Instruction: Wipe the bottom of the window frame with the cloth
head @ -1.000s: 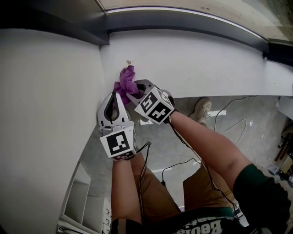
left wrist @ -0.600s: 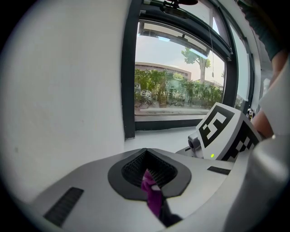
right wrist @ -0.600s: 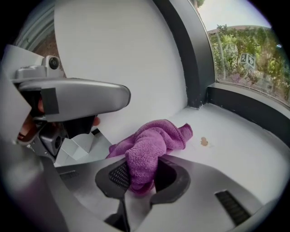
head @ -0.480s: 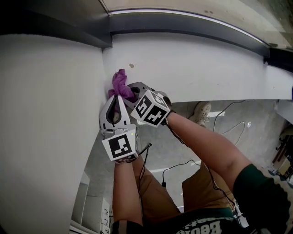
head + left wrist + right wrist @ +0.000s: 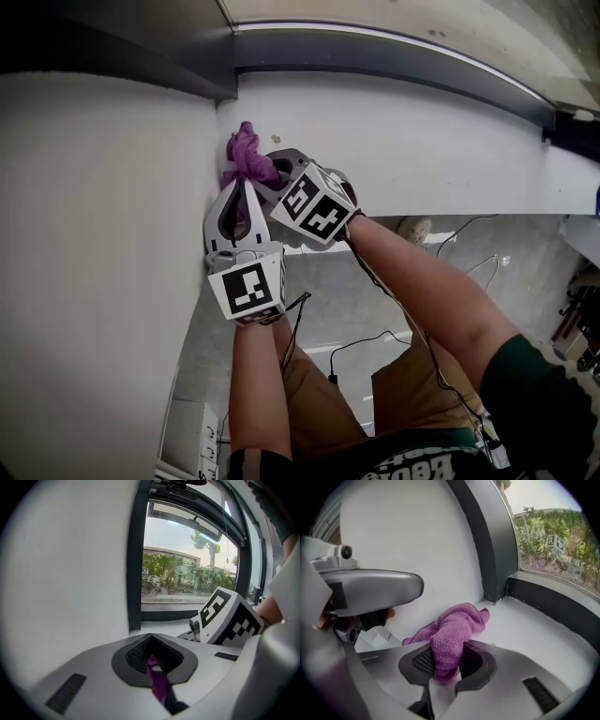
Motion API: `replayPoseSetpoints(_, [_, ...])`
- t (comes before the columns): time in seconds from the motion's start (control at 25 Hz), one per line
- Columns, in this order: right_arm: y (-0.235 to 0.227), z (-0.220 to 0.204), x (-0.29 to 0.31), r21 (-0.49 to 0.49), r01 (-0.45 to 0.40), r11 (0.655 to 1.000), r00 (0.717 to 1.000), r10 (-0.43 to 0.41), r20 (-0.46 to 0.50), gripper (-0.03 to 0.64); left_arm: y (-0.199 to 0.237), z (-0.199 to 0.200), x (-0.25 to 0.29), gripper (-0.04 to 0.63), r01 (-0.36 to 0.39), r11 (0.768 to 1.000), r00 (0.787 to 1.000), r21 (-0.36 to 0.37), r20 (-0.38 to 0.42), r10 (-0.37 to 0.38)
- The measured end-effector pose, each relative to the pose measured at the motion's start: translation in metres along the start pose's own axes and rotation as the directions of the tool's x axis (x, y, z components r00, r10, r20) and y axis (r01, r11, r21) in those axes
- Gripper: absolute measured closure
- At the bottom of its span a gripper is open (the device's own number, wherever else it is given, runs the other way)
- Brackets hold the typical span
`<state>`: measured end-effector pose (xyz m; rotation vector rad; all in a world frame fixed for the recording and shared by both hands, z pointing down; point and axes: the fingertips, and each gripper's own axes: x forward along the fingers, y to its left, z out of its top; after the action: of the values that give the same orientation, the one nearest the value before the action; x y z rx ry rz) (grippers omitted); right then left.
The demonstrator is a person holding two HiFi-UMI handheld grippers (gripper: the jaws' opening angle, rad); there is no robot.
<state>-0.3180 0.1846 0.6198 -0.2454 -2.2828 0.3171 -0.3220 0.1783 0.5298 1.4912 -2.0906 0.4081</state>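
A crumpled purple cloth [image 5: 246,153] lies on the white sill [image 5: 412,141], close to the corner where the side wall meets the dark window frame [image 5: 375,58]. Both grippers hold it. My left gripper [image 5: 238,186] is shut on a thin strip of the cloth [image 5: 157,682]. My right gripper [image 5: 268,175] comes in from the right, shut on a thick fold of the cloth [image 5: 452,637]. In the right gripper view the cloth's free end lies towards the frame's bottom rail [image 5: 555,603]. The left gripper [image 5: 370,588] shows beside it there.
The white side wall [image 5: 94,234] stands immediately left of the grippers. A small speck [image 5: 275,139] sits on the sill right of the cloth. The sill runs on to the right. Cables [image 5: 469,234] lie on the floor below.
Both grippers and the cloth have slid left and farther in along the sill, towards the corner by the wall. The speck now lies to the cloth's right.
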Motion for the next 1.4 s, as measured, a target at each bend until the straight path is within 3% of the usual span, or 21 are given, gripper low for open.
replayPoseSetpoints(0.28, [-0.053, 0.042, -0.004, 0.000, 0.068, 0.998, 0.996, -0.068, 0.066, 0.518, -0.001, 0.030, 0.027, 0.588, 0.018, 0.999, 1.000, 0.039, 0.015, -0.018])
replayPoseSetpoints(0.44, [-0.069, 0.043, -0.009, 0.020, 0.081, 0.997, 0.995, -0.082, 0.060, 0.518, -0.007, 0.039, 0.036, 0.588, 0.032, 0.997, 0.999, 0.074, 0.020, -0.034])
replayPoseSetpoints(0.88, [-0.105, -0.005, -0.054, 0.093, 0.152, 0.984, 0.988, -0.155, 0.026, 0.518, -0.044, 0.055, 0.053, 0.588, 0.079, 0.985, 0.996, 0.150, 0.016, -0.083])
replayPoseSetpoints(1.4, [-0.170, -0.107, -0.167, 0.172, 0.275, 0.946, 0.961, -0.275, -0.025, 0.518, -0.188, 0.076, 0.087, 0.588, 0.229, 0.949, 0.970, 0.219, 0.026, -0.240])
